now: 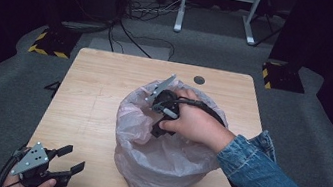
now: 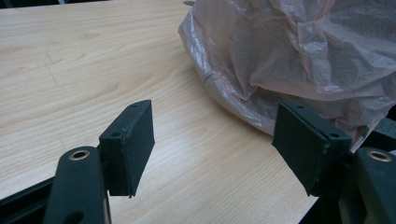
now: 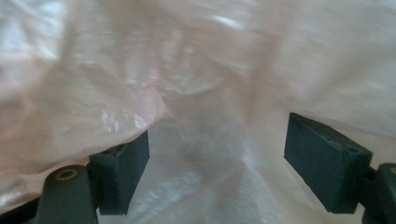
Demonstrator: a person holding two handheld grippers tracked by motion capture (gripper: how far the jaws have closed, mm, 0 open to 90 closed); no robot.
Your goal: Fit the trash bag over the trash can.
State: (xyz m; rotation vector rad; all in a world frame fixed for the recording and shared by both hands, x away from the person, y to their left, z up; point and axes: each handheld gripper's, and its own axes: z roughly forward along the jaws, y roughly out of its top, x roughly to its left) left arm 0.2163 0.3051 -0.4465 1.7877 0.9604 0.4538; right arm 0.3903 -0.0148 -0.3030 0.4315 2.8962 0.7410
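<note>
The thin, limp, slippery pink bag liner (image 1: 164,161), standing on the bench (image 1: 95,112), is best pinched at its rim, both the right hand-held gripper (image 3: 217,163) inside it and the left hand-held gripper (image 1: 67,161) being held wide open, empty.

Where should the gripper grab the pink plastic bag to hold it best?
Probably the pink plastic bag is best pinched at its thin top rim, coming from above on the open left side. The film stands up loose there, so open jaws can close over it; lower down it bulges round.
</note>
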